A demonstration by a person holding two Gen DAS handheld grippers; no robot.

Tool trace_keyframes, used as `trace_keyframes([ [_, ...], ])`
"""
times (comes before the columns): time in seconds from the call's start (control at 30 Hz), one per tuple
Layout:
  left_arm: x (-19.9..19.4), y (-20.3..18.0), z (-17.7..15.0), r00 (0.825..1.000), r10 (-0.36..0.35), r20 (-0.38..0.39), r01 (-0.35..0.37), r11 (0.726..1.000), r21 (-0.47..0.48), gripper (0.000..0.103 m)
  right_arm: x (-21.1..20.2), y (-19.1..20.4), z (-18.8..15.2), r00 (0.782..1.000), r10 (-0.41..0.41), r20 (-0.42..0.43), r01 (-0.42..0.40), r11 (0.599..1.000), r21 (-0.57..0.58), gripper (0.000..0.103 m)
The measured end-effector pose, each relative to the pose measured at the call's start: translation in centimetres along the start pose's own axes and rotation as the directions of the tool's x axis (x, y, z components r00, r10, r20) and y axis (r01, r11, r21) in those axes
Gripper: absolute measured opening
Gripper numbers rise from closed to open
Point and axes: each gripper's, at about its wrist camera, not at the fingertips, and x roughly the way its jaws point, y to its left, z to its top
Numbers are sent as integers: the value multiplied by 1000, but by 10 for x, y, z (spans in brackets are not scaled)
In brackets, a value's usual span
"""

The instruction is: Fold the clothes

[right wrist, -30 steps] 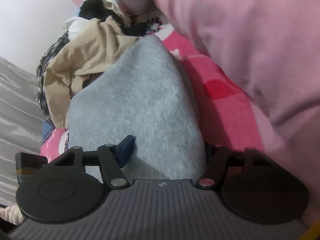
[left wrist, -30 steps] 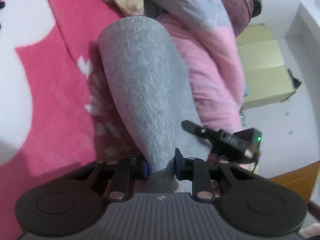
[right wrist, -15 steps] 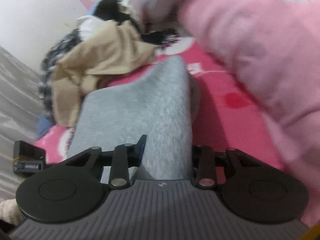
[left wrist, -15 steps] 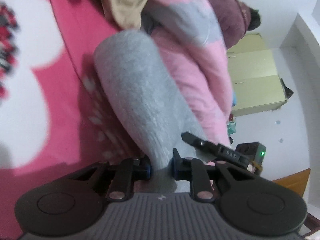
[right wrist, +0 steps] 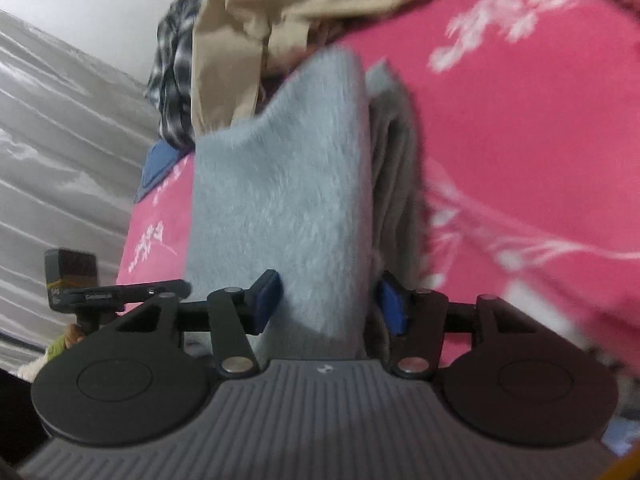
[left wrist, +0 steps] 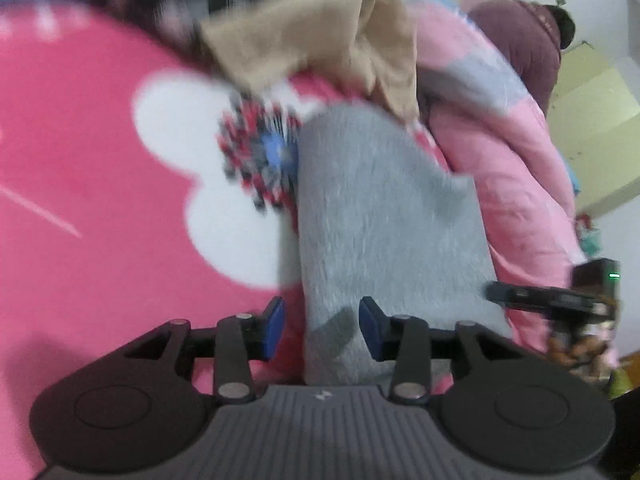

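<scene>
Grey fleece garment (left wrist: 384, 232), already doubled into a thick stack, lies on the pink flowered blanket (left wrist: 80, 160) and runs from each gripper up toward the frame's centre. The left gripper (left wrist: 322, 326) has just been opening; its blue pads stand apart, one clear of the cloth and the other beside it, so the near edge sits between them unpinched, probably released after laying the fold. The right gripper (right wrist: 326, 300) has likewise just been opening; its jaws straddle the layered edge at middling width, and whether the pads press it cannot be told. A heap of beige and checked clothes (right wrist: 248, 20) waits at the upper left of the right view, likely next in line.
</scene>
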Motion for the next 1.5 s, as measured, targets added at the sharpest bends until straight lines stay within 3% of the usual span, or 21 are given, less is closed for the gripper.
trace_keyframes([
  [0.07, -18, -14, 3, 998, 13, 62, -17, 999, 52, 41, -26, 6, 3, 999, -12, 49, 14, 999, -40, 47],
  [0.13, -19, -42, 5, 998, -24, 66, 12, 985, 171, 41, -42, 25, 3, 995, -14, 98, 25, 993, -117, 39],
  [0.23, 9, -82, -9, 999, -25, -42, 39, 927, 372, 38, -42, 56, -8, 988, 42, 148, 1, 959, -285, 34],
  [0.3, 32, -89, -32, 992, 48, -114, 11, 883, 470, 38, -23, 62, -23, 996, 8, 89, 26, 925, -379, 31],
  [0.33, 41, -90, -45, 990, 87, -112, -17, 857, 515, 36, -13, 60, -31, 998, -32, 55, 52, 911, -409, 31],
  [0.4, 41, -89, -62, 992, 99, -74, -39, 820, 572, 36, 14, 37, -53, 990, -140, 20, 134, 884, -447, 22],
  [0.43, 38, -92, -65, 993, 106, -55, -53, 805, 591, 36, 13, 33, -56, 990, -135, 36, 137, 886, -443, 22],
  [0.53, 19, -100, -56, 992, 123, -35, -80, 809, 583, 36, -7, 53, -41, 985, -165, 49, 170, 889, -426, 19],
  [0.6, 6, -101, -54, 996, 90, 0, -74, 825, 560, 38, -26, 69, -36, 990, -94, 109, 135, 873, -469, 19],
  [0.63, -1, -102, -52, 997, 73, 18, -71, 833, 549, 40, -22, 69, -37, 987, -100, 126, 149, 864, -481, 19],
  [0.73, 27, -99, -46, 995, 95, -15, -76, 871, 485, 38, -8, 66, -39, 977, -126, 173, 198, 834, -515, 22],
  [0.77, 33, -93, -48, 993, 110, -30, -84, 880, 467, 35, 13, 53, -43, 968, -211, 135, 251, 814, -524, 21],
  [0.9, 14, -91, -45, 996, 92, -2, -82, 895, 440, 34, 4, 51, -33, 968, -229, 104, 250, 837, -486, 21],
  [1.03, 1, -97, -26, 996, 28, 86, -61, 908, 415, 41, -15, 82, 0, 956, -164, 244, 275, 790, -548, 21],
  [1.13, 39, -94, -19, 994, 102, 35, -107, 898, 426, 39, 6, 83, 25, 937, -151, 316, 316, 754, -575, 20],
  [1.17, 45, -87, -24, 994, 100, 41, -108, 906, 409, 38, 26, 72, 33, 925, -206, 321, 363, 728, -581, 20],
  [1.23, 57, -73, -33, 994, 94, 53, -107, 921, 374, 35, 60, 37, 44, 918, -269, 292, 393, 723, -568, 17],
  [1.3, 52, -66, -31, 996, 76, 46, -87, 946, 311, 36, 57, 35, 47, 925, -237, 295, 369, 739, -563, 17],
  [1.33, 51, -63, -30, 996, 73, 42, -82, 954, 290, 36, 51, 43, 48, 921, -244, 305, 382, 729, -568, 16],
  [1.43, 52, -64, -32, 995, 85, 56, -98, 952, 292, 36, 20, 61, 53, 926, -141, 350, 322, 780, -537, 18],
  [1.5, 54, -69, -38, 992, 105, 76, -125, 935, 332, 36, 26, 61, 59, 926, -128, 355, 319, 768, -555, 19],
])
